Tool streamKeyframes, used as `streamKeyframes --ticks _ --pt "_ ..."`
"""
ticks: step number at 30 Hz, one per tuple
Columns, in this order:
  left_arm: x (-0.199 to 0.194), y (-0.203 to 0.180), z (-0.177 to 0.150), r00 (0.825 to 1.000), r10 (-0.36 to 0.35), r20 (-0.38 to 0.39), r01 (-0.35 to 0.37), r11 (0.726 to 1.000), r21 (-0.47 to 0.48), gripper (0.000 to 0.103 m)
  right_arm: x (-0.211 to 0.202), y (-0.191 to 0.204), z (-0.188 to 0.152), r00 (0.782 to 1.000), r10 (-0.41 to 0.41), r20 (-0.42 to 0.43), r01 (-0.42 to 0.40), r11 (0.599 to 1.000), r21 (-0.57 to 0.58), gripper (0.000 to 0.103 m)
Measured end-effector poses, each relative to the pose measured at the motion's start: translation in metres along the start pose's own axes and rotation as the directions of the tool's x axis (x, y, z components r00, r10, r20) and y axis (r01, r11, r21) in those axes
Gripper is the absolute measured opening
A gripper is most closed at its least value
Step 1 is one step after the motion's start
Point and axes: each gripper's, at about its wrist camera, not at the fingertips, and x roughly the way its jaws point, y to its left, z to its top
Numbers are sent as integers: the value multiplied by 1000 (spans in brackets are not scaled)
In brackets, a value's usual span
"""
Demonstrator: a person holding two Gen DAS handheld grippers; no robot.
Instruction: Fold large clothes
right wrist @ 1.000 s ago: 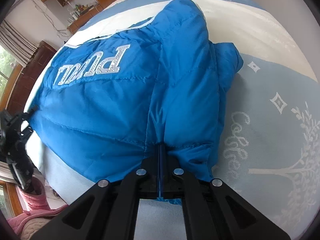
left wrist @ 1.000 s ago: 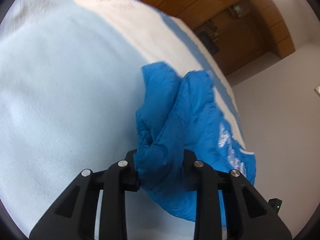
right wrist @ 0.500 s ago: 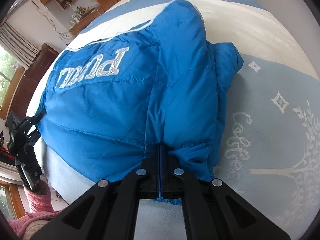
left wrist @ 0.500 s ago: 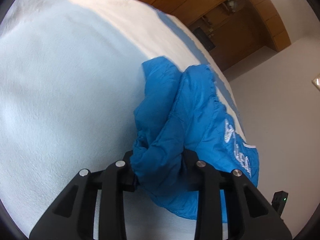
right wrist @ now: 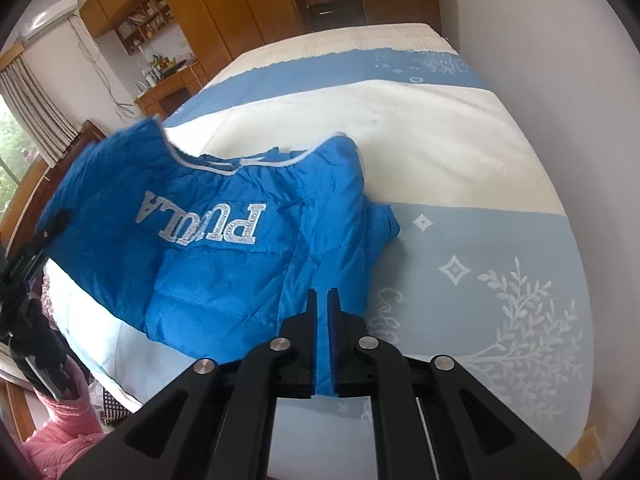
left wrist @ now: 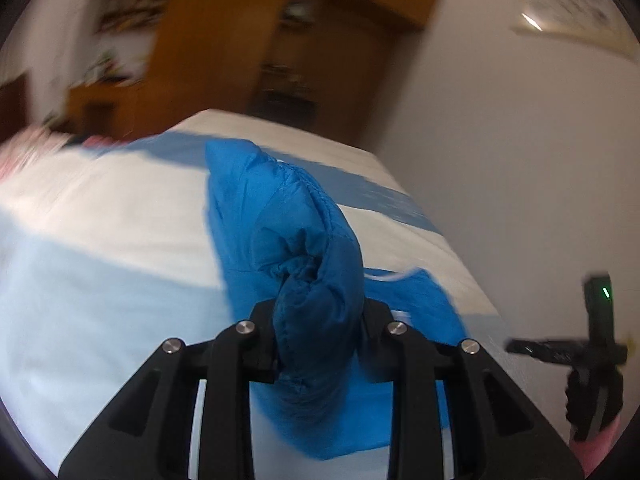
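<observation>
a bunched fold of the blue jacket [left wrist: 308, 280] is clamped in the left gripper [left wrist: 320, 344]; a thin edge of it is pinched by the right gripper [right wrist: 322, 344], jaws nearly closed. the jacket is spread over the bed's [right wrist: 460, 128] near-left corner

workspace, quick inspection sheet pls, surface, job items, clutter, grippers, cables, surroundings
surface: bed cover, blue and cream bands with a white tree print.
job's things: blue puffer jacket, silver lettering facing up, partly lifted off the bed.
clutter: pink fabric beside the bed.
grippers: left gripper shut on a thick bunch of jacket; right gripper pinching a thin jacket edge, jaws nearly closed.
cables: thin wires hanging down the wall by the window.
surroundings: wooden wardrobe, shelves, curtain.
</observation>
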Motion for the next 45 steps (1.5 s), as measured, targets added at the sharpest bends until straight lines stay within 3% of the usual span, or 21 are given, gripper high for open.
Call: streamKeyframes --ticks 3,6,8,10,12,16,22,27,29,34,36,38,39,40,41,43,45 --pt "24 -51 -4 996 -63 -56 69 992 104 26 2 3 -1 1000 19 -6 -19 1000 1 6" --pt "56 -81 -15 983 -107 -146 128 982 142 26 8 1 -2 999 25 -28 -25 1000 6 6" --pt "84 -94 -28 962 -134 -238 172 974 146 27 13 -1 1 998 28 -47 -28 1000 13 6" --pt "115 -102 -48 928 -158 -337 215 967 138 29 17 -5 0 998 25 -63 -23 1000 18 6" --pt "134 -101 -61 910 -165 -381 231 964 134 30 21 -8 -2 997 22 -74 -21 1000 20 6" --pt "150 -98 -78 903 -170 -395 239 962 134 30 29 -11 -4 995 37 -96 -35 999 25 6" --pt "159 -98 -76 897 -181 -404 238 966 96 30 37 -5 -3 992 62 -111 -60 998 18 6" --pt "138 -102 -68 909 -166 -382 227 967 119 36 33 2 1 993 57 -100 -57 998 2 11" --pt "124 -106 -65 903 -210 -374 270 956 117 57 30 3 4 994 56 -89 -56 998 -4 18" --pt "71 -101 -44 879 -353 -319 394 917 70 64 17 5 19 995 86 -40 -86 996 5 34" --pt "56 -85 -31 906 -323 -274 352 934 64 64 15 7 28 993 114 -26 -114 993 5 44" --pt "54 -65 -22 948 -212 -236 234 969 72 64 16 13 38 991 133 -30 -133 991 1 55" --pt "60 -52 -17 968 -117 -222 138 987 78 64 19 18 43 989 146 -35 -146 989 -6 62" --pt "68 -38 -13 975 -24 -220 41 996 74 64 24 22 47 987 152 -45 -153 988 -15 66" --pt "74 -28 -10 976 21 -218 -7 998 64 64 31 28 53 985 164 -61 -165 986 -21 75" --pt "93 -2 -7 964 112 -239 -108 994 29 63 47 34 62 978 183 -98 -185 982 -18 78" --pt "105 13 -8 957 125 -262 -130 992 2 63 68 38 71 969 197 -152 -200 980 0 80"
